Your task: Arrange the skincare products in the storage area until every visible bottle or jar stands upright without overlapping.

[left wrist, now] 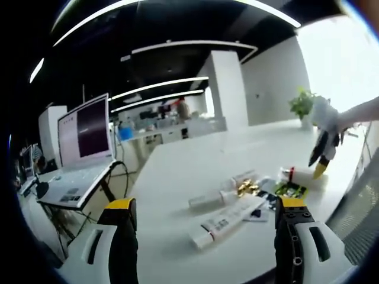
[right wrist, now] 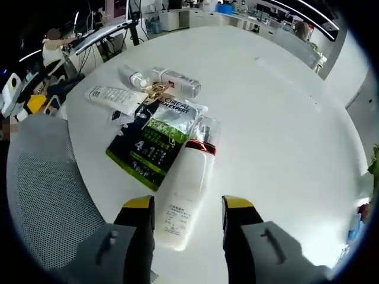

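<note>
Several skincare products lie flat in a cluster on the white table (right wrist: 284, 118). A white bottle with a red band (right wrist: 188, 177) lies on its side, and its base end sits between the jaws of my open right gripper (right wrist: 188, 208). I cannot tell whether they touch. Beside it lie a green and black sachet (right wrist: 155, 141), a clear bottle (right wrist: 170, 81), a gold-capped item (right wrist: 155, 90) and a white tube (right wrist: 111, 94). My left gripper (left wrist: 207, 216) is open and holds nothing, short of the white tube (left wrist: 228, 220) and the clear bottle (left wrist: 208, 200). The right gripper (left wrist: 323, 155) hangs over the white bottle (left wrist: 301, 176).
A grey mesh chair (right wrist: 41, 195) stands at the table edge near the products. A laptop on a stand (left wrist: 83, 148) is left of the table. A potted plant (left wrist: 302, 103) stands at the far edge. Desks and people are in the background.
</note>
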The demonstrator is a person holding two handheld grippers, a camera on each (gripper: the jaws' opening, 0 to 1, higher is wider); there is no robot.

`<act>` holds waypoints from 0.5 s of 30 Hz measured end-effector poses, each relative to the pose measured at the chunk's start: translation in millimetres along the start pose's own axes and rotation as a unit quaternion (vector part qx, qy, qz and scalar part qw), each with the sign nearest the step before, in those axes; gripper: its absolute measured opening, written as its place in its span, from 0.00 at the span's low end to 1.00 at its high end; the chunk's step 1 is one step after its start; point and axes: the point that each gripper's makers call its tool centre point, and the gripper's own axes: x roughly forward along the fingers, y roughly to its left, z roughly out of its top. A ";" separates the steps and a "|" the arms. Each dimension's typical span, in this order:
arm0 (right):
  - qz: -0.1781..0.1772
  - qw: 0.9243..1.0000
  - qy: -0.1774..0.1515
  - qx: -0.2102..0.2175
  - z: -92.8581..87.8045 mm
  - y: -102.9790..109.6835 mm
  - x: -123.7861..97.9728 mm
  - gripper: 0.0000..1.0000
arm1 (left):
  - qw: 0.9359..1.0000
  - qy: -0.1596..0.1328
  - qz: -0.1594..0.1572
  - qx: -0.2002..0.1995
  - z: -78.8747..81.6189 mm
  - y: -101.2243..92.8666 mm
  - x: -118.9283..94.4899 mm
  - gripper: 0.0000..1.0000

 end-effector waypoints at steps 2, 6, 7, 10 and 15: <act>0.008 1.000 0.021 0.009 -3.7 2.7 3.5 0.39 | 1.000 -0.001 0.000 -0.001 0.3 0.2 -0.1 0.94; 0.020 0.998 0.056 0.009 -8.8 6.8 11.3 0.33 | 1.000 -0.001 0.001 -0.002 0.3 0.6 -0.1 0.94; 0.023 0.998 0.057 0.010 -8.2 8.1 12.0 0.33 | 1.000 -0.001 0.001 -0.002 0.1 0.8 0.0 0.94; 0.029 0.997 0.074 0.004 -9.5 10.1 15.2 0.32 | 1.000 0.000 0.001 -0.002 -0.7 1.0 0.2 0.94; 0.032 0.994 0.106 -0.016 -12.5 7.5 17.7 0.33 | 1.000 0.001 0.001 -0.002 -1.5 1.2 0.4 0.94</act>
